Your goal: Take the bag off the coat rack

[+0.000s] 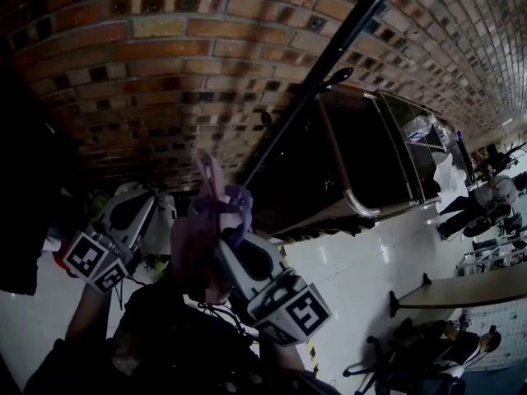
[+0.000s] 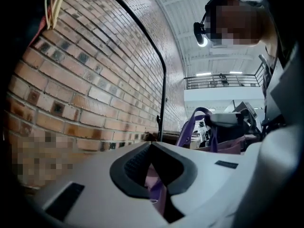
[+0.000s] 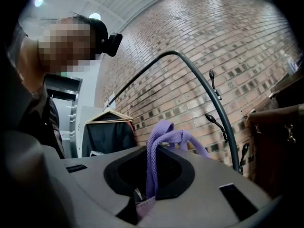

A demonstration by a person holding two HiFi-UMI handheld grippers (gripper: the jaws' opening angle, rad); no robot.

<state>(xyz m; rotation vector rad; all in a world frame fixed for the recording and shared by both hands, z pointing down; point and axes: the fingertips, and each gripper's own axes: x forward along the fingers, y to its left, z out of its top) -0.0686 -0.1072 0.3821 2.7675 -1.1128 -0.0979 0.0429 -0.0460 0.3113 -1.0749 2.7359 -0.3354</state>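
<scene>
Bag [image 1: 196, 249] hangs between two grippers, apparently free of the coat rack [image 1: 329, 56]: right gripper [image 3: 147, 186] is closed on its strap [image 3: 164, 132], left gripper [image 2: 156, 189] on its fabric, sharing the weight.

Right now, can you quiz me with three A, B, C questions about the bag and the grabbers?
1. What colour is the bag? A red; B green; C purple.
2. Where is its strap? A on the floor; B between the jaws of the right gripper; C on a desk.
3. How is the left gripper? A shut on bag cloth; B open, empty; C out of view.
Answers: 1 C, its cloth shows purple. 2 B, the strap rises from between those jaws. 3 A, purple cloth sits pinched there.
</scene>
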